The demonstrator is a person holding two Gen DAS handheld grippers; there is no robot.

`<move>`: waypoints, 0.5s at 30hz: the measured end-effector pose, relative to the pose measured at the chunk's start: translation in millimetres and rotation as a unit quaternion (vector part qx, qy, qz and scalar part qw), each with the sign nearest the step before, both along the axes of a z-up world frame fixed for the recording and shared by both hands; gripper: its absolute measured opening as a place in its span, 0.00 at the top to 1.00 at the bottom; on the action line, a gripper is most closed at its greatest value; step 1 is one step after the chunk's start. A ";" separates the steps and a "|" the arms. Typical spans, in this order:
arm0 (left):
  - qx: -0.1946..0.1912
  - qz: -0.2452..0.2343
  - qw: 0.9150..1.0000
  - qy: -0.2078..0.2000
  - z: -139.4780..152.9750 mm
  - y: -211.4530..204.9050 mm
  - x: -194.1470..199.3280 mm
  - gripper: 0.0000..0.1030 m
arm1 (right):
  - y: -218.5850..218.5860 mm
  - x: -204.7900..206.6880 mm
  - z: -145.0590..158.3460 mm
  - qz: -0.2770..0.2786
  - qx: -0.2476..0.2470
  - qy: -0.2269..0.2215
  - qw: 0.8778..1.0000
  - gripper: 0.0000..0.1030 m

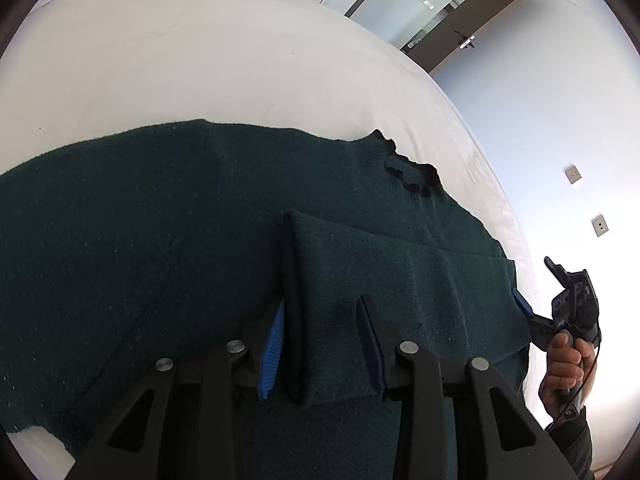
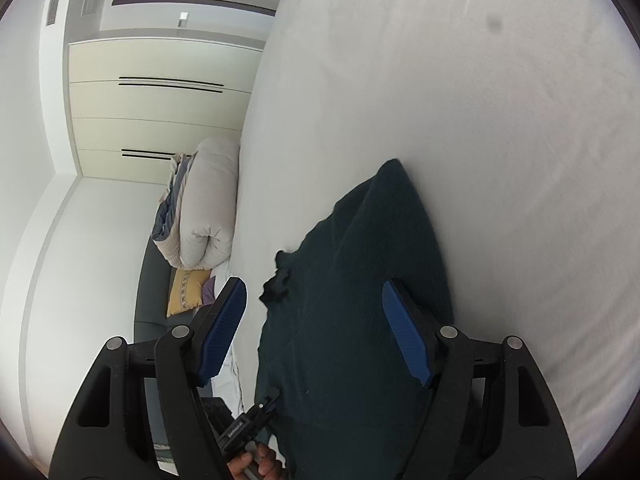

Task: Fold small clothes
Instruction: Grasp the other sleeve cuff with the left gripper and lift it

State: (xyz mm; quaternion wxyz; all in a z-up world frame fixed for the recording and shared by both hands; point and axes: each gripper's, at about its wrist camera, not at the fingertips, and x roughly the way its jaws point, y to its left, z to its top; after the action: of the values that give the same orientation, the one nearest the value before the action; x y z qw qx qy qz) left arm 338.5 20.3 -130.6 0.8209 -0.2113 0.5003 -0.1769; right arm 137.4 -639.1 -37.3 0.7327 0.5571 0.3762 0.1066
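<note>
**Sleeve's folded in, both grippers off the sweater**

Left wrist view first: our dark green sweater (image 1: 160, 240) lies flat on the white bed (image 1: 200, 72), its collar (image 1: 404, 168) toward the bed's far edge. One sleeve (image 1: 400, 280) lies folded across the body. Our left gripper (image 1: 324, 344) sits right over that sleeve's cuff end with its jaws parted, the cuff edge between them but neither pad pressing, so nothing is gripped. If we lift away carelessly, a pad could snag the knit and drag the fold open. The sweater's near hem is cut off behind the gripper, and the right hand (image 1: 564, 364) is only partly in frame at the edge.

Right wrist view: our right gripper (image 2: 316, 328) hangs wide open above the sweater (image 2: 352, 300), near the collar (image 2: 280, 284), holding nothing. It's close to the bed's edge, so a sloppy tug here could pull the sweater off that side. Most of the sweater's lower part is hidden behind the gripper.
</note>
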 end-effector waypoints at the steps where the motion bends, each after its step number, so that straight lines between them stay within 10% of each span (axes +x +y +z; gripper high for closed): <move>1: -0.002 0.005 1.000 0.002 -2.1 1.0 1.3 0.69 | 0.0 9.0 -11.2 0.004 0.001 -0.003 1.000 0.33; 8: -0.034 0.028 0.999 0.004 0.8 16.8 -7.8 0.65 | 22.0 -16.4 1.7 0.004 -0.058 -0.014 0.998 0.33; 15: -0.062 0.164 0.982 -0.068 45.5 120.5 -95.0 0.04 | 43.2 -96.8 38.5 -0.020 -0.065 -0.047 0.997 0.31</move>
State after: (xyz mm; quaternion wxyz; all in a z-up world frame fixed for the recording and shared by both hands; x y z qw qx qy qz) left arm 243.5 140.7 -85.1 0.8562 -0.3283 0.3898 -0.0844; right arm 40.6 -595.9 1.2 0.7861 0.5105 0.3357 0.0935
